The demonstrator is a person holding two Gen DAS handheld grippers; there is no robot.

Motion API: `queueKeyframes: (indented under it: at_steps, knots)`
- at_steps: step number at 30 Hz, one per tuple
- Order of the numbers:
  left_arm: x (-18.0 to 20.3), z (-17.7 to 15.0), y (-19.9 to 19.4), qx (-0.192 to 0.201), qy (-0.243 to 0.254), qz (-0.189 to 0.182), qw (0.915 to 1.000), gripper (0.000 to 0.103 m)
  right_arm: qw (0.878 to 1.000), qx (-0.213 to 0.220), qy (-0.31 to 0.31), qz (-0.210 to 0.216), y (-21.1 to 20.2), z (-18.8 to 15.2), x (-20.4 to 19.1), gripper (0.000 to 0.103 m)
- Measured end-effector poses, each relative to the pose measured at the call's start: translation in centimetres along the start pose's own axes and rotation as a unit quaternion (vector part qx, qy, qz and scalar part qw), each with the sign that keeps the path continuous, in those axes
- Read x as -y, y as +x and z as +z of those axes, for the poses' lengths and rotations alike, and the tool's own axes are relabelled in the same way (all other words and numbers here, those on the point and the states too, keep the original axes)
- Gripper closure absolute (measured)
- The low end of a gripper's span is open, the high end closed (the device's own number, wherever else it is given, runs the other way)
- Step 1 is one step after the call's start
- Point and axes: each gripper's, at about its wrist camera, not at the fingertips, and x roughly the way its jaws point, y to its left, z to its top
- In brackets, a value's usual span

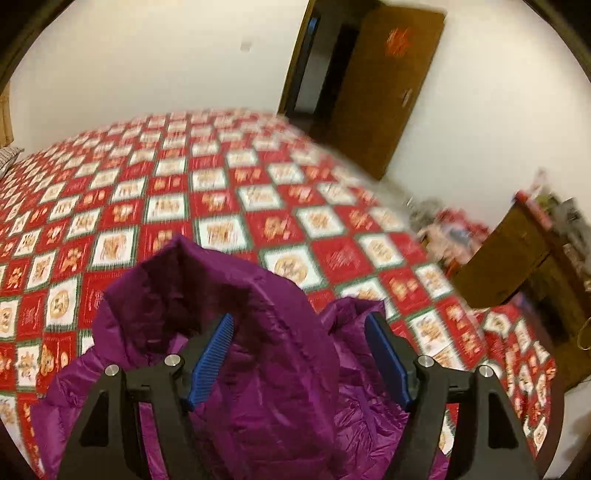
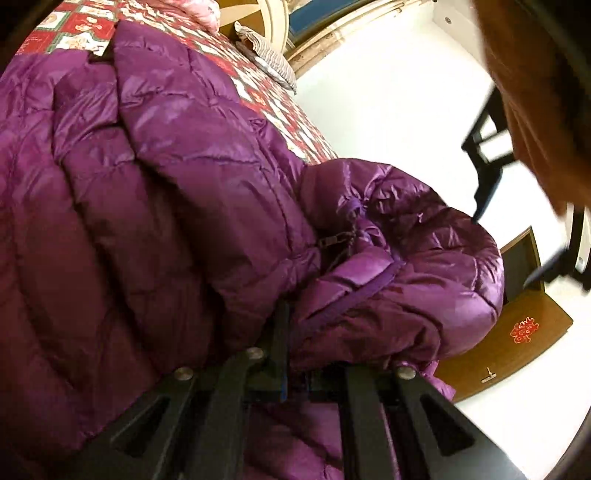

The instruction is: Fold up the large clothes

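Note:
A shiny purple puffer jacket [image 1: 229, 354] lies on the bed with the red and white patchwork quilt [image 1: 207, 192]. My left gripper [image 1: 301, 332] is open, its blue pads [image 1: 212, 360] wide apart over a raised hump of the jacket. In the right wrist view the jacket [image 2: 147, 177] fills the frame, and its hood or collar end [image 2: 413, 258] is bunched up. My right gripper [image 2: 314, 332] is shut on a fold of the jacket near the zipper; the fabric hides its fingertips. The other gripper [image 2: 487, 177] shows at the upper right.
A brown wooden door [image 1: 384, 85] stands open in the white wall beyond the bed. A wooden cabinet [image 1: 524, 258] with clutter sits to the right of the bed. A striped pillow [image 2: 269, 59] and a headboard [image 2: 273, 26] are at the bed's far end.

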Motion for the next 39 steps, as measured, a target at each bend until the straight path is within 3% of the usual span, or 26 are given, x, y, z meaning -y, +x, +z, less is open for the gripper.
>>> queueKeyframes:
  at_steps: [4, 5, 6, 8, 12, 15, 18, 23, 25, 27, 29, 32, 34, 36, 39]
  knots:
    - [0.0, 0.7, 2.8, -0.037, -0.016, 0.046, 0.9981, 0.029, 1.0, 0.01, -0.005, -0.003, -0.3, 0.3, -0.5, 0.092]
    - [-0.3, 0.7, 3.2, -0.039, -0.022, 0.045, 0.9979, 0.039, 1.0, 0.012, -0.006, -0.004, -0.5, 0.2, -0.6, 0.092]
    - [-0.5, 0.6, 3.2, -0.036, -0.027, 0.035, 0.9984, 0.07, 1.0, 0.013, -0.007, -0.005, -0.6, 0.2, -0.8, 0.092]
    - [-1.1, 0.4, 3.1, -0.034, -0.034, 0.015, 0.9987, 0.095, 1.0, 0.018, -0.01, 0.0, -0.9, 0.1, -1.0, 0.093]
    - [-3.2, -0.3, 0.2, 0.028, -0.062, -0.021, 0.9974, 0.098, 1.0, 0.022, -0.005, -0.008, -1.3, -0.1, -1.1, 0.093]
    - [-5.5, -1.7, -3.5, 0.083, -0.103, -0.059, 0.9895, 0.099, 0.999, 0.031, 0.01, -0.006, -1.7, -0.1, -0.4, 0.093]
    - [-7.1, -3.6, -6.6, 0.121, -0.121, -0.065, 0.983, 0.099, 0.997, 0.035, 0.06, -0.02, -2.6, -0.5, 1.9, 0.093]
    - [-9.4, -9.7, -10.8, 0.176, -0.152, -0.071, 0.9701, 0.099, 0.985, 0.016, 0.159, -0.072, -3.5, -3.2, 6.9, 0.093]
    - [-9.5, -12.5, -10.7, 0.175, -0.155, -0.041, 0.9715, 0.099, 0.98, 0.002, 0.181, -0.081, -3.1, -4.4, 8.5, 0.08]
    - [-9.5, -14.5, -9.8, 0.163, -0.158, -0.023, 0.9737, 0.098, 0.976, -0.015, 0.198, -0.094, -2.8, -5.4, 9.4, 0.026]
    - [-9.6, -16.6, -8.0, 0.138, -0.165, -0.007, 0.9765, 0.098, 0.971, -0.029, 0.206, -0.114, -2.5, -6.1, 9.7, 0.003]
    - [-10.5, -19.4, -6.0, 0.089, -0.2, -0.012, 0.9757, 0.096, 0.975, -0.052, 0.187, -0.111, -3.1, -7.1, 9.1, 0.001]
    - [-11.2, -21.1, -5.0, 0.058, -0.233, -0.037, 0.9701, 0.094, 0.981, -0.058, 0.154, -0.106, -4.0, -7.6, 8.0, 0.001]
    - [-11.4, -22.3, -4.9, 0.05, -0.247, -0.062, 0.9657, 0.09, 0.986, -0.056, 0.118, -0.105, -5.2, -7.9, 7.0, 0.0]
    - [-10.9, -23.3, -5.4, 0.055, -0.232, -0.077, 0.9681, 0.088, 0.99, -0.035, 0.059, -0.123, -6.7, -8.2, 5.5, 0.0]
